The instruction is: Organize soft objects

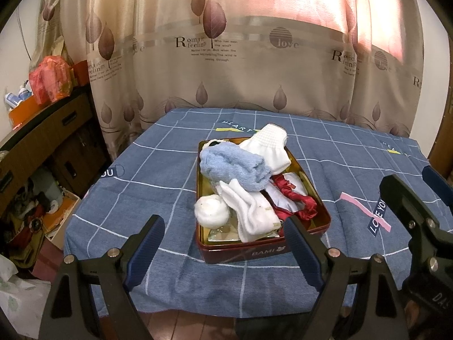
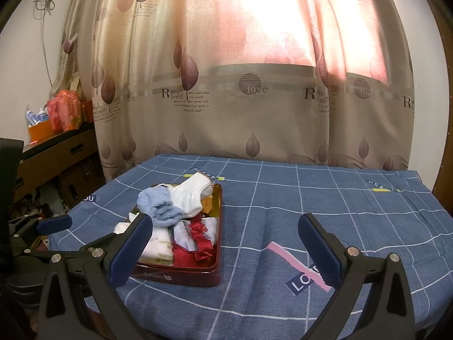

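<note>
A red tin box [image 1: 320,228] marked BAMI stands on the blue checked tablecloth. It holds soft items: a blue fluffy sock [image 1: 232,168], white socks [image 1: 269,144], a rolled white ball [image 1: 211,211], another white sock [image 1: 252,212] and a red-and-white cloth [image 1: 294,201]. My left gripper [image 1: 226,250] is open and empty, just in front of the box. My right gripper [image 2: 226,250] is open and empty, over the cloth to the right of the box [image 2: 198,276]. The right gripper also shows at the right of the left wrist view [image 1: 416,209].
The tablecloth [image 2: 311,204] covers the whole table. A leaf-print curtain [image 1: 226,56] hangs behind it. A wooden cabinet [image 1: 48,133] with bottles and a red bag stands at the left, with clutter on the floor [image 1: 34,212] below.
</note>
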`<action>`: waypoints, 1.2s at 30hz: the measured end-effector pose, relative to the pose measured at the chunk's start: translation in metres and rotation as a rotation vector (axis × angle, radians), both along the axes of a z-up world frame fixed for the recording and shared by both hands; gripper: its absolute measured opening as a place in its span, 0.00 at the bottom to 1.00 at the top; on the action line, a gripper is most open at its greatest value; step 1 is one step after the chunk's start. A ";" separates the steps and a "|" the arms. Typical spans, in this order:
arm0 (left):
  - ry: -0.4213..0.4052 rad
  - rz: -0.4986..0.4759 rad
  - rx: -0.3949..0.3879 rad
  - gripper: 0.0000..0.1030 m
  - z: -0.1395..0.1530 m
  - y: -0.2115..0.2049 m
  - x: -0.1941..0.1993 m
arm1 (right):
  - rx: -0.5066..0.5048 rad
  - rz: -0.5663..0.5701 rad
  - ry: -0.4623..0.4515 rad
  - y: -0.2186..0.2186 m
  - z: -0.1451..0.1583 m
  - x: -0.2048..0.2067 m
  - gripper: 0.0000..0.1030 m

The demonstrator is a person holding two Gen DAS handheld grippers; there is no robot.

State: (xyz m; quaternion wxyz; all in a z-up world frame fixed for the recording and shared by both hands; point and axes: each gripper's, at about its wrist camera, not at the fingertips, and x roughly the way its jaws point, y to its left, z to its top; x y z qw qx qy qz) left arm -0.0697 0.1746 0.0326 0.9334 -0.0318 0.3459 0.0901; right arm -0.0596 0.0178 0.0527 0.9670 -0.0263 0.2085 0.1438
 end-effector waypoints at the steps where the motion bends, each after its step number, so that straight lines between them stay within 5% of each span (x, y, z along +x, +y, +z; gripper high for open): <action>1: 0.001 -0.001 0.000 0.86 0.000 0.000 0.000 | 0.000 0.000 -0.001 0.000 0.000 0.000 0.99; 36: 0.006 -0.008 -0.002 0.86 -0.001 -0.001 0.002 | 0.003 0.002 0.000 0.000 -0.001 0.000 0.99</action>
